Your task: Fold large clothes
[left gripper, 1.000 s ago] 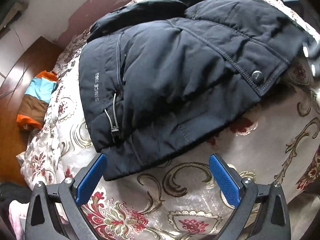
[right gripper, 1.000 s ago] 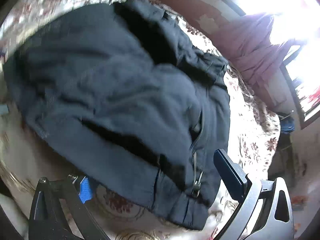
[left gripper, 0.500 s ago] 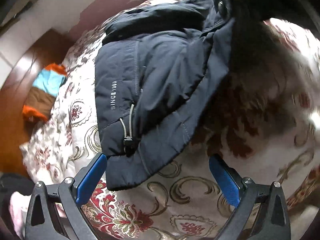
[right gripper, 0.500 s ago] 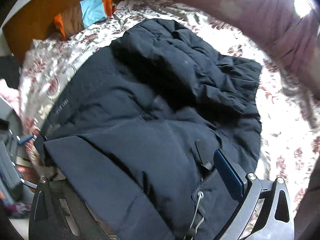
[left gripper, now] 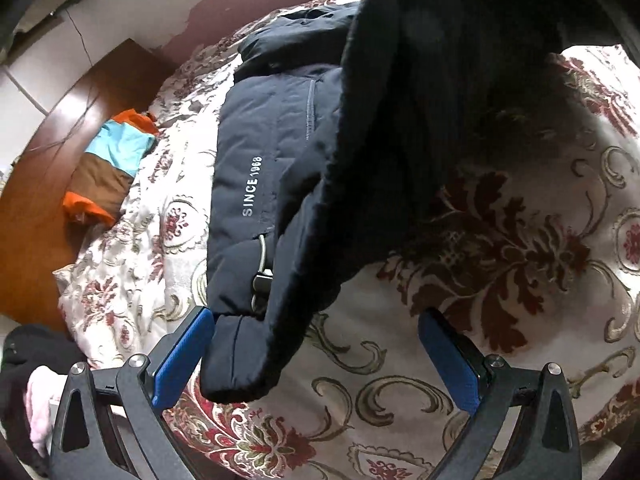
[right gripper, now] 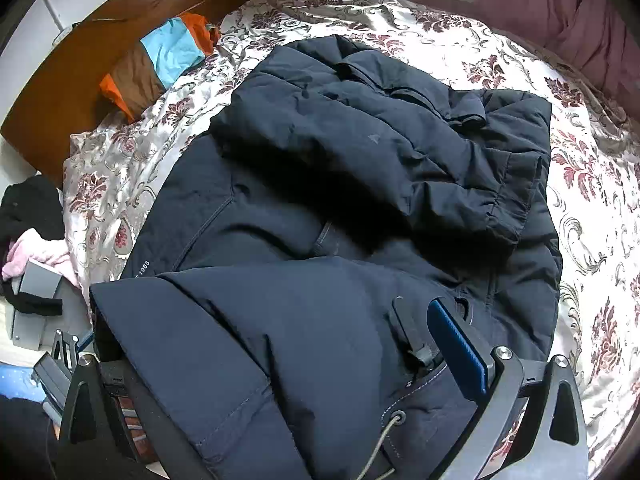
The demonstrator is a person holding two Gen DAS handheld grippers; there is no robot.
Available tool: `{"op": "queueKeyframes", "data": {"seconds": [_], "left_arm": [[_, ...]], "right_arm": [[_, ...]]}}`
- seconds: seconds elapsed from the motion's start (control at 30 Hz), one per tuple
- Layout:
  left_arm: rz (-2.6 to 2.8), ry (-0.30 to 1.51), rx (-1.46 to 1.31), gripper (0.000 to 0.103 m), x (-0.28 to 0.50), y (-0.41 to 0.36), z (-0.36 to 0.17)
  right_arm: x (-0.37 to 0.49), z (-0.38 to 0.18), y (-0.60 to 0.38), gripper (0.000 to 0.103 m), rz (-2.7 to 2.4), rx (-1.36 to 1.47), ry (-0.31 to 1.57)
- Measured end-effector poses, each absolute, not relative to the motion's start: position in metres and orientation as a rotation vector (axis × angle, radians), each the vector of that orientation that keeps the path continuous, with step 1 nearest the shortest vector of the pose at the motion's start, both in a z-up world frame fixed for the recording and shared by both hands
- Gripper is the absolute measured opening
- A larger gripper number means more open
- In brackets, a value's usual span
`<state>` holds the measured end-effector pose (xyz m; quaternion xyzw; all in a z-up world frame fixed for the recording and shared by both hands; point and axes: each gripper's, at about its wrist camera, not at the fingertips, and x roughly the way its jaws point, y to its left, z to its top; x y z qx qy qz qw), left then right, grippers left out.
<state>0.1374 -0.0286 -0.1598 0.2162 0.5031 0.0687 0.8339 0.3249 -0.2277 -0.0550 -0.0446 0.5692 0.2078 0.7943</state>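
A dark navy padded jacket [right gripper: 360, 184] lies on a floral bedspread [right gripper: 592, 168], with one sleeve folded across its body. Its right front panel is lifted and hangs over the rest, seen as a dark flap [left gripper: 400, 140] in the left wrist view. White "SINCE 1968" lettering [left gripper: 253, 186] shows on the left panel. My left gripper [left gripper: 316, 356] is open, with the jacket's hem corner [left gripper: 236, 360] lying by its left pad. My right gripper [right gripper: 280, 380] has jacket fabric draped between its jaws; its left pad is hidden under the cloth.
An orange, blue and brown garment [right gripper: 160, 64] lies at the bed's far left corner by a wooden headboard [right gripper: 72, 80]. Pink and black clothes [right gripper: 28, 240] and a grey box [right gripper: 36, 292] sit off the bed's left side. A purple curtain [right gripper: 580, 12] hangs behind.
The right front panel of the jacket has been lifted off the bed and swung over toward the left. The right wrist view has moved up and back. The left gripper stayed near the hem, open.
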Motion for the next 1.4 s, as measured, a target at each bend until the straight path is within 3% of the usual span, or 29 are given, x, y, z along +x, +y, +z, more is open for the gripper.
{"op": "queueKeyframes", "data": {"seconds": [0.2, 0.47, 0.6, 0.63, 0.77, 0.87, 1.0, 1.1, 1.17, 1.27, 1.4], "left_arm": [[0.226, 1.033, 0.486, 0.102, 0.152, -0.021, -0.15], [0.223, 0.969, 0.459, 0.086, 0.175, -0.001, -0.115], [0.21, 0.985, 0.482, 0.086, 0.188, -0.004, -0.106], [0.208, 0.989, 0.484, 0.086, 0.191, -0.006, -0.105], [0.185, 1.009, 0.483, 0.085, 0.202, -0.013, -0.094], [0.138, 0.995, 0.473, 0.072, 0.208, -0.018, -0.08], [0.124, 0.916, 0.517, 0.07, 0.216, -0.029, -0.065], [0.095, 0.868, 0.497, 0.054, 0.228, -0.032, -0.056], [0.061, 0.849, 0.476, 0.033, 0.245, -0.035, -0.051], [0.037, 0.822, 0.454, 0.024, 0.267, -0.036, -0.044], [-0.004, 0.792, 0.38, 0.02, 0.302, -0.028, -0.031]], "right_arm": [[0.318, -0.053, -0.243, 0.101, 0.454, -0.111, 1.199], [0.275, -0.06, -0.277, 0.101, 0.385, -0.158, 1.155], [0.246, -0.072, -0.284, 0.1, 0.359, -0.249, 1.163], [0.24, -0.075, -0.285, 0.097, 0.357, -0.271, 1.166], [0.224, -0.08, -0.29, 0.045, 0.458, -0.238, 1.205], [0.224, -0.076, -0.292, 0.033, 0.486, -0.217, 1.191], [0.249, -0.065, -0.301, 0.022, 0.494, -0.157, 1.147], [0.264, -0.058, -0.301, 0.018, 0.489, -0.144, 1.097], [0.277, -0.052, -0.297, 0.016, 0.48, -0.164, 1.055], [0.292, -0.043, -0.294, 0.015, 0.46, -0.175, 1.018], [0.316, -0.029, -0.291, 0.013, 0.425, -0.192, 0.981]]}}
